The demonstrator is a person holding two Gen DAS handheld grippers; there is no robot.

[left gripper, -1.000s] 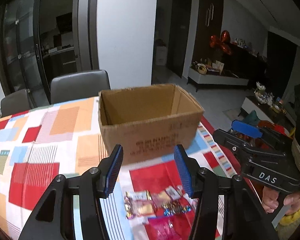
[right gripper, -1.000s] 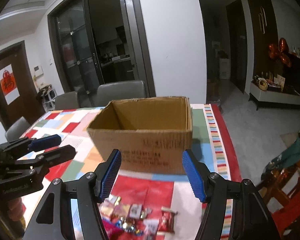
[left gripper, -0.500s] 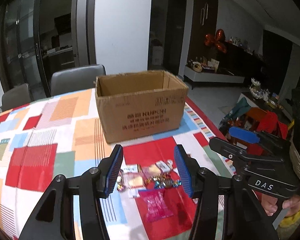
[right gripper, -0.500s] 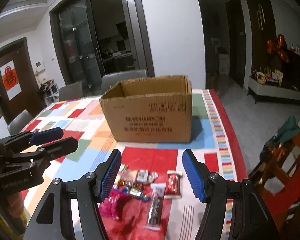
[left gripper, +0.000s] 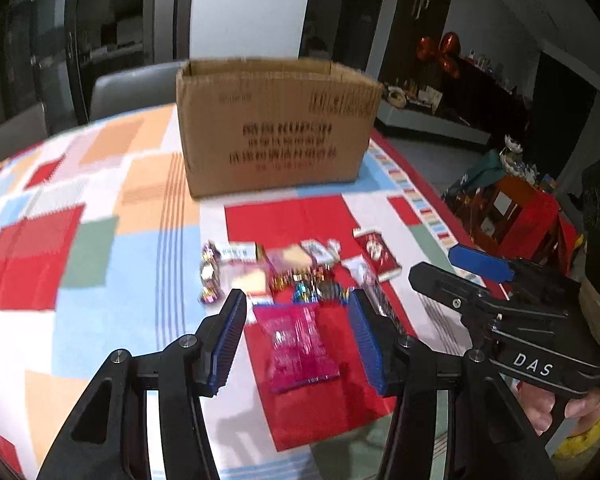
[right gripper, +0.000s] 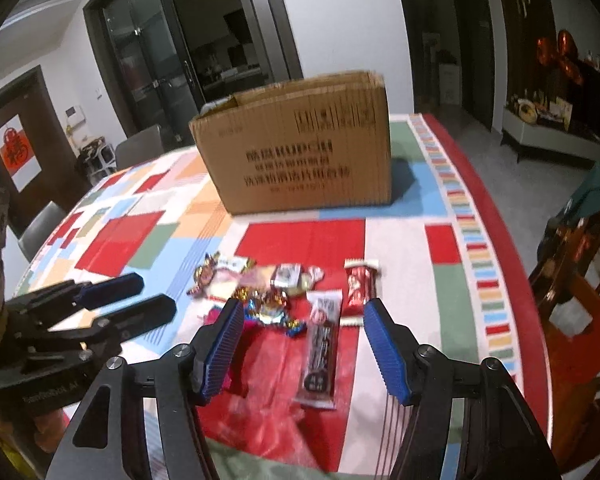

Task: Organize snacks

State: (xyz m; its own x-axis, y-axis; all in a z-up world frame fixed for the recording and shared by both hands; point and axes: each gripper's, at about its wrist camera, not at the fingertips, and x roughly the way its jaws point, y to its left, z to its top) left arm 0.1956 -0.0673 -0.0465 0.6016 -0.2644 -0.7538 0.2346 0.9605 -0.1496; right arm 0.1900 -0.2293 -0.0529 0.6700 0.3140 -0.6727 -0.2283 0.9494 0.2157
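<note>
While the big brown box sits at the back of the table, its dark print is too blurry to read. "DAS" is on the right gripper, whose jaws are closing on nothing. Snacks lie in front of the box. A pink bag lies under the half-open, empty left gripper. A brown bar lies under the right one.

Plenty of bare patchwork tablecloth sat open on the left side, and a clear red strip ran between the tall brown cardboard box and the scattered pile of wrapped snacks. The box blocked the far middle. Near the pile, the black blue-padded left gripper crowded the approach from the left.
</note>
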